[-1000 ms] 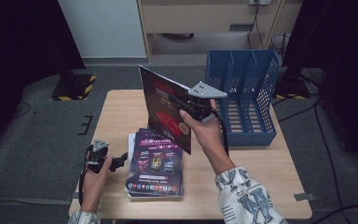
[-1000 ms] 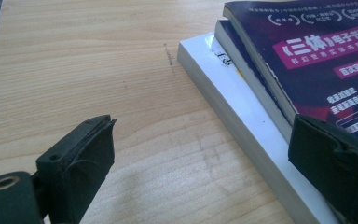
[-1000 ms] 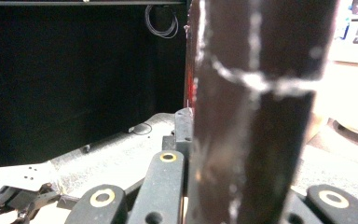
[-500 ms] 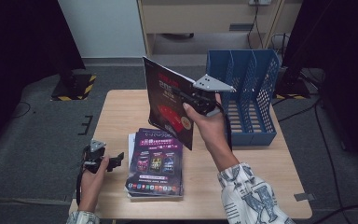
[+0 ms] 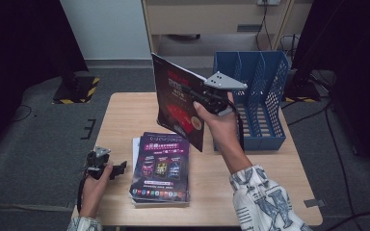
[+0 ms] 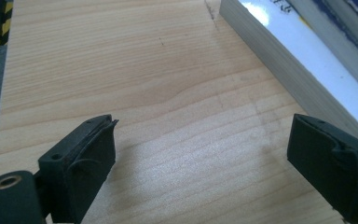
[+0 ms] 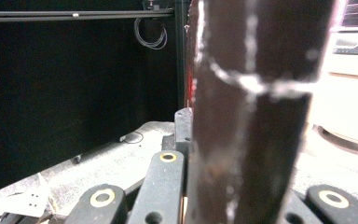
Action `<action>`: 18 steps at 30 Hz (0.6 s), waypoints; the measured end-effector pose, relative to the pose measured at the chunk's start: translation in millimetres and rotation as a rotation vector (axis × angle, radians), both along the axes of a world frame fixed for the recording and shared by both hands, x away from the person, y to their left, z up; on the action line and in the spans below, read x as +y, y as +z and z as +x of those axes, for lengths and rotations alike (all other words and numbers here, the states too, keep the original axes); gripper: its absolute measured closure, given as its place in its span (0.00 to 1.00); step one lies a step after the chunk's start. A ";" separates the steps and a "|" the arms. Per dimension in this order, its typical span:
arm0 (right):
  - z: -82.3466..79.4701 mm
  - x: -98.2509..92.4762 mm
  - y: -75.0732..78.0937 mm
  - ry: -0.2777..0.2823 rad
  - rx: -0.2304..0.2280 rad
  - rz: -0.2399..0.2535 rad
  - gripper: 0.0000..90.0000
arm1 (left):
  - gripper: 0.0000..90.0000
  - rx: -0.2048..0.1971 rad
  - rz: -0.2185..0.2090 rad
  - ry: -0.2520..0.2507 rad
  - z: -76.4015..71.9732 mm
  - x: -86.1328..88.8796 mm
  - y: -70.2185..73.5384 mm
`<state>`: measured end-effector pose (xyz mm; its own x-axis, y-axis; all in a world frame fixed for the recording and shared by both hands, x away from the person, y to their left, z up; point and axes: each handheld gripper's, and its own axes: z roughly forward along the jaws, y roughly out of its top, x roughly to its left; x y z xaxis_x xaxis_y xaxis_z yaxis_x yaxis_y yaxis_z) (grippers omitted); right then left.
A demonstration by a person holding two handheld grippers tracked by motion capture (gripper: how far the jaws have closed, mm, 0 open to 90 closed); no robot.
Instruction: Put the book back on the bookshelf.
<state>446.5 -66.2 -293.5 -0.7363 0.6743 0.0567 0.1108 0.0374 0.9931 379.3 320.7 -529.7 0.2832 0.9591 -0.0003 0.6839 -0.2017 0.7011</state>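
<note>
A dark magazine (image 5: 178,103) with red print stands upright in the air over the table's middle, with my right gripper (image 5: 200,96) shut on its right edge. In the right gripper view the magazine's spine (image 7: 251,116) rises close in front of the right gripper (image 7: 186,154), clamped between the jaws. A stack of magazines (image 5: 161,166) with a purple cover on top lies flat near the table's front. My left gripper (image 5: 118,168) rests low at the front left, open, just left of the stack. The left gripper (image 6: 205,144) has bare wood between its jaws, and the stack's page edges (image 6: 279,60) lie to its right.
A blue file rack (image 5: 265,96) with several upright slots stands at the table's right, behind and right of the raised magazine. The wooden table (image 5: 125,115) shows bare wood at its left and back. Cabinets and dark floor lie beyond.
My right hand has lifted the dark magazine a little higher and slightly rightward, nearer the blue rack. The left hand and the stack have stayed put.
</note>
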 end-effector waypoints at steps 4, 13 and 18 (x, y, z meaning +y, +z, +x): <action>0.3 -7.0 3.9 -0.013 0.000 0.004 0.97 | 0.06 0.011 0.011 -0.008 1.6 0.1 -4.2; -1.0 -24.3 13.7 -0.054 -0.011 0.010 0.97 | 0.02 -0.008 0.004 -0.009 1.3 -0.3 -7.2; -2.0 -34.5 18.0 -0.072 -0.012 0.012 0.97 | 0.02 -0.006 0.006 -0.005 0.6 -1.6 -7.1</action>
